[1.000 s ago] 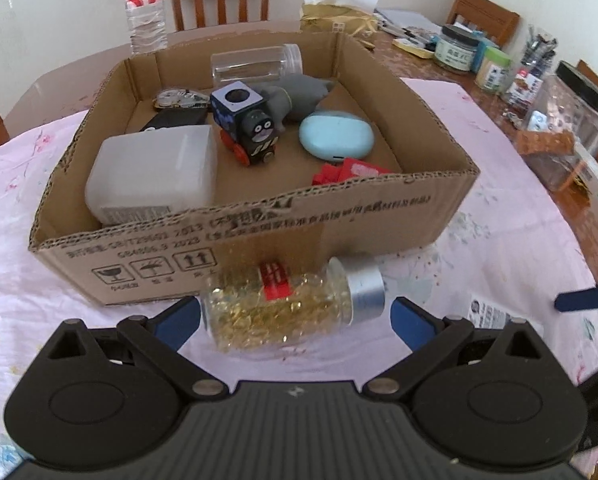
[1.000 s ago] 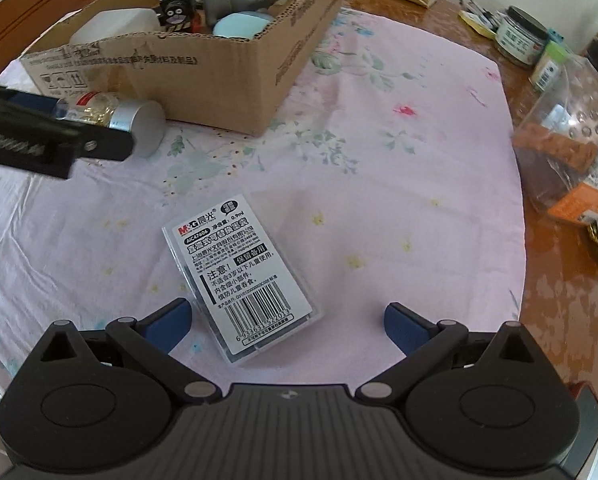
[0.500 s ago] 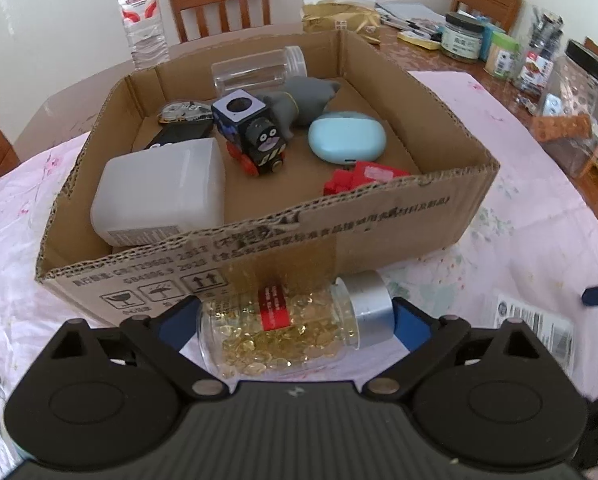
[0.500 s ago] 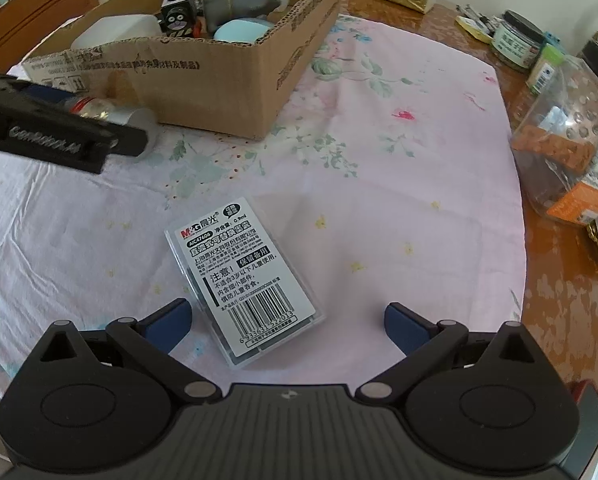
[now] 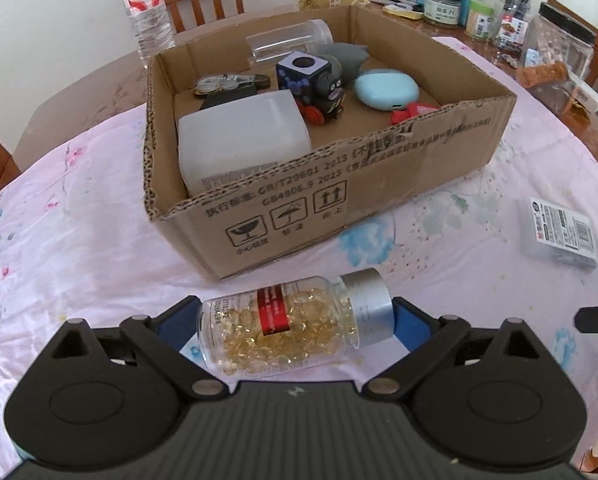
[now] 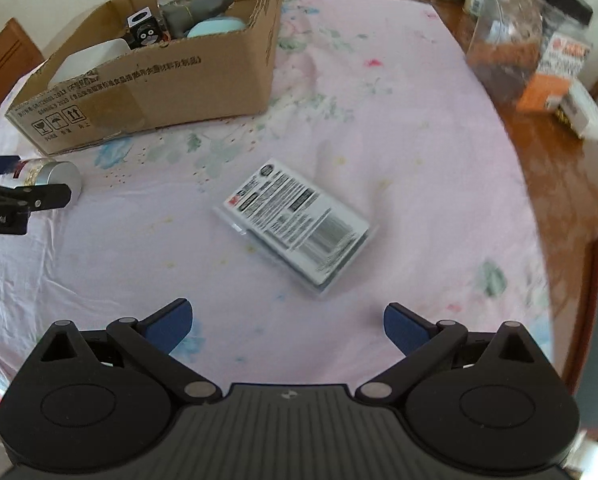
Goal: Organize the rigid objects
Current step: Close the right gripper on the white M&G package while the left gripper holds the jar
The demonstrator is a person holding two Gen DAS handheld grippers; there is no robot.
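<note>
My left gripper (image 5: 295,322) is shut on a clear capsule bottle (image 5: 291,326) with a silver cap, held end to end just in front of the cardboard box (image 5: 379,184). The box holds a white container (image 5: 243,136), a toy train (image 5: 315,84), a light blue case (image 5: 387,90) and other items. My right gripper (image 6: 285,322) is open and empty above the cloth, a little short of a flat plastic packet (image 6: 297,222) with a barcode label. The packet also shows in the left wrist view (image 5: 561,234). The bottle's cap shows in the right wrist view (image 6: 57,174).
A pink floral tablecloth (image 6: 379,120) covers the table. Jars, a large clear canister (image 5: 555,68) and small boxes crowd the bare wood at the right. A water bottle (image 5: 147,12) and chairs stand behind the box. The table edge (image 6: 587,264) runs close on the right.
The left gripper has closed on the capsule bottle and drawn back from the box with it. The right gripper has swung so the packet now lies farther ahead and turned.
</note>
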